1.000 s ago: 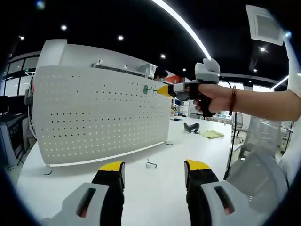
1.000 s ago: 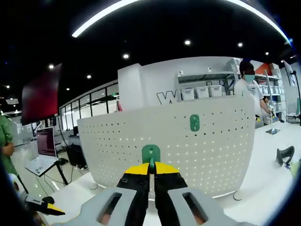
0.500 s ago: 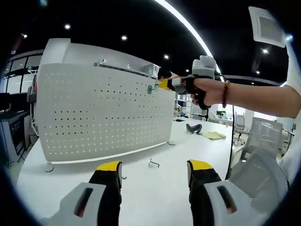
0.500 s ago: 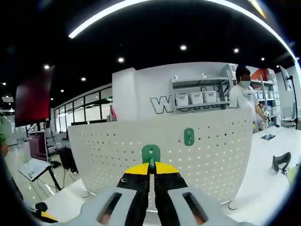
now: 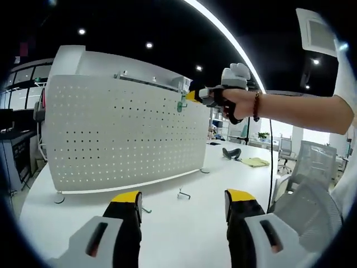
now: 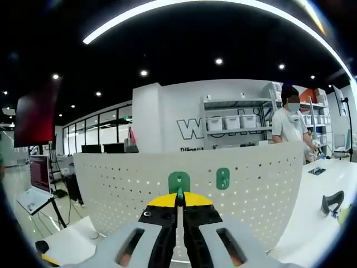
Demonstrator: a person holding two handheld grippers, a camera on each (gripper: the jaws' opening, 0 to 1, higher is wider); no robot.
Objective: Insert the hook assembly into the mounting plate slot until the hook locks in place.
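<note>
A white perforated mounting plate (image 5: 122,134) stands upright on the white table (image 5: 184,223). In the right gripper view the same mounting plate (image 6: 245,184) carries a green hook (image 6: 223,178) near its top edge. My right gripper (image 6: 179,196) is shut on a second green hook assembly (image 6: 179,182), held just in front of the plate's upper rim. The left gripper view shows that right gripper (image 5: 195,96) high at the plate's top right corner with the green hook (image 5: 181,104). My left gripper (image 5: 183,199) stands open low over the table, nothing between its jaws.
A small metal hook (image 5: 182,194) lies on the table in front of the plate. A dark tool (image 5: 231,152) and a yellow cloth (image 5: 254,162) lie farther right. A person (image 6: 290,120) stands behind the plate by shelves. A chair (image 5: 312,167) is at the right.
My right gripper has risen with the green hook assembly to the plate's top edge. The mounted green hook now sits closer beside it in the right gripper view. The left gripper stays low and open.
</note>
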